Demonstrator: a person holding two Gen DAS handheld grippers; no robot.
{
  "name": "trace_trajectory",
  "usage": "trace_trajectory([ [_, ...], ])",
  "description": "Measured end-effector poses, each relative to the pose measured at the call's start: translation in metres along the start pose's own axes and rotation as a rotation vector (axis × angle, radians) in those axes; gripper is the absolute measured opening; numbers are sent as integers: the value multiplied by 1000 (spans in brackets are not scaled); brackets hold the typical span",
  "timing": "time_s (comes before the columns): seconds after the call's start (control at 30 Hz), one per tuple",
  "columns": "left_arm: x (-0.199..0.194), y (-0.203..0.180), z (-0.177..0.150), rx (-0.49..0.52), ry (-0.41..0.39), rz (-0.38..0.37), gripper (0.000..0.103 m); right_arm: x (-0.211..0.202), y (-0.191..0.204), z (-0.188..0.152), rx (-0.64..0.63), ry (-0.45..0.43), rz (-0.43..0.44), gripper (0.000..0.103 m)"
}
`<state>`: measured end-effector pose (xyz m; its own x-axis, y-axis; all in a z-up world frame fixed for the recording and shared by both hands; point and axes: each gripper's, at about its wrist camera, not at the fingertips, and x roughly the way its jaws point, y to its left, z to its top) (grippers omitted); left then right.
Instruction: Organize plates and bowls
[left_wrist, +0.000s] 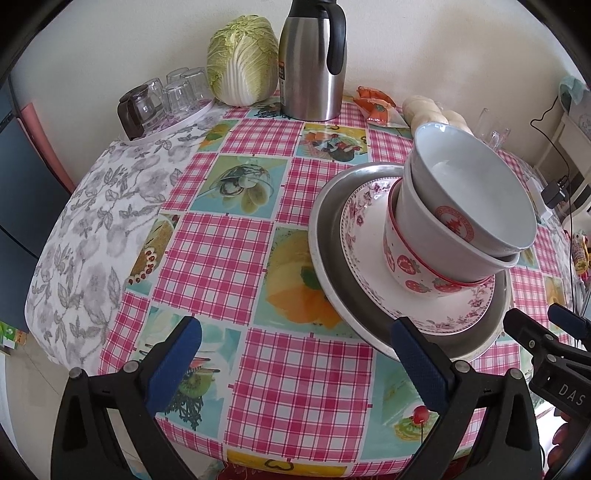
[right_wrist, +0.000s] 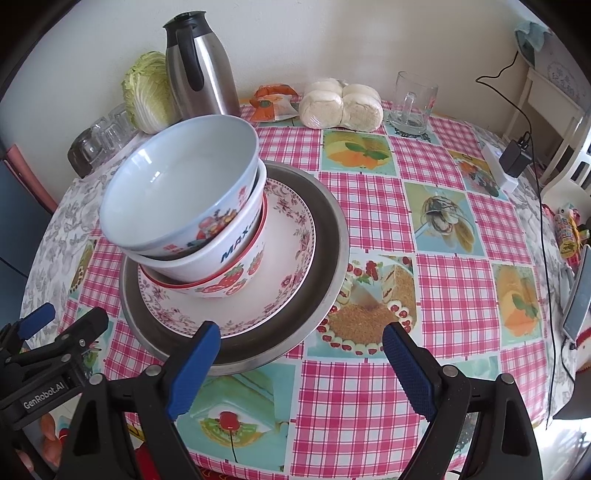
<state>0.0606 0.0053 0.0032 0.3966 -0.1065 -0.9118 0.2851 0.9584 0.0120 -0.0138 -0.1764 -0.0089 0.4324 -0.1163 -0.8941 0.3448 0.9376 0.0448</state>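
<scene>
While both grippers' jaws are held spread and empty, the tilted stack of three white nested bowls (right_wrist: 192, 229) could be toppled off the floral plate (right_wrist: 280, 280) if nudged

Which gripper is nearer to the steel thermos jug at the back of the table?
Left, by a slight margin. The left gripper faces the thermos jug almost head-on across the table; the right gripper sits off to the jug's right, beyond the stacked bowls.

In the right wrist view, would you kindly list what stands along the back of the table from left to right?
Glasses → cabbage → steel thermos jug → orange packet → bagged buns → glass mug.
</scene>
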Motion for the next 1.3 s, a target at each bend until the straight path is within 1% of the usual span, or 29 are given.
trace_trajectory([
  [1.3,-2,3,1,-5,-5,8,102,2,-2,0,2,5,-3,92],
])
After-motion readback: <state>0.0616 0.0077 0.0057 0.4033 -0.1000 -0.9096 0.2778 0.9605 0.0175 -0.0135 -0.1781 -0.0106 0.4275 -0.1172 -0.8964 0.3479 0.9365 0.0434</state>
